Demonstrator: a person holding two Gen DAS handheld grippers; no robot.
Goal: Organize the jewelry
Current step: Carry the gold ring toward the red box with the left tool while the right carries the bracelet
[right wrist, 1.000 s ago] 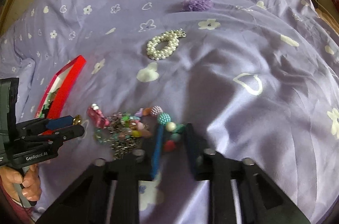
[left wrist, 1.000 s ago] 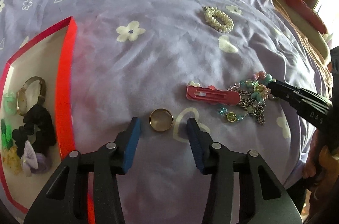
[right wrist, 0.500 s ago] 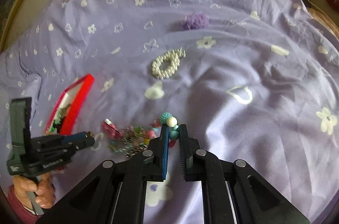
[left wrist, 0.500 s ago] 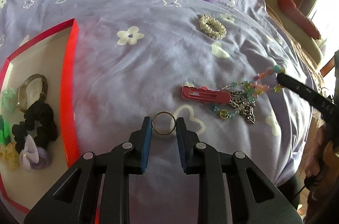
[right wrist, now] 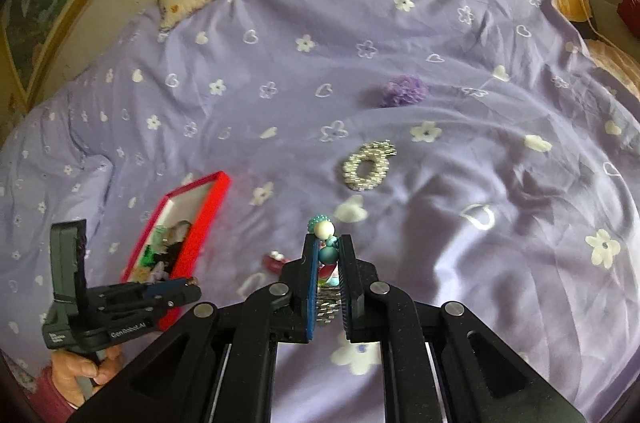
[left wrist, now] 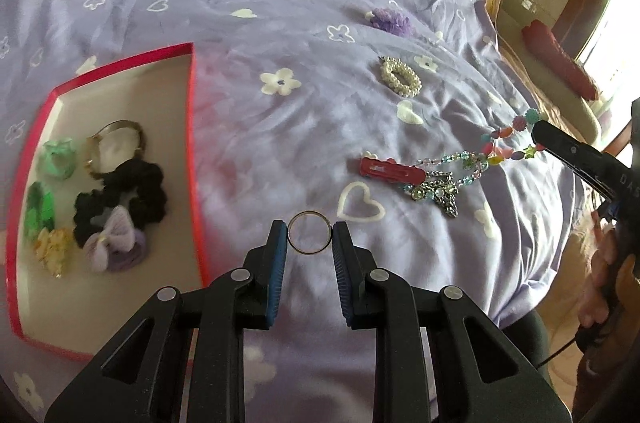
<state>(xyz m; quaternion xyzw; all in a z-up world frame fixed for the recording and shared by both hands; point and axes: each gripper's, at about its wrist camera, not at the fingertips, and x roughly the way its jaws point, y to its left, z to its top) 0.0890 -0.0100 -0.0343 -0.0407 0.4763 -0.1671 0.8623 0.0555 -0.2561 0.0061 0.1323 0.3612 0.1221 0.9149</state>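
On the purple bedspread (left wrist: 256, 127) | red tray (left wrist: 192, 143) already holds scrunchies, bows, a bangle | left gripper (left wrist: 310, 239) pinches gold ring (left wrist: 310, 237) | right gripper (right wrist: 325, 251) clamps beaded charm chain (left wrist: 472, 163) | left out: red clip (left wrist: 392, 170), pearl bracelet (left wrist: 400, 79), purple scrunchie (left wrist: 390, 19).

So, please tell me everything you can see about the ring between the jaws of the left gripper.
The ring is a thin, plain band that looks like pale gold or silver metal, with no stone visible. The left gripper holds it by its outer edge, one blue pad pressing each side. It faces the camera, so the purple bedsheet shows through its opening. It seems lifted off the sheet, right of the red box.
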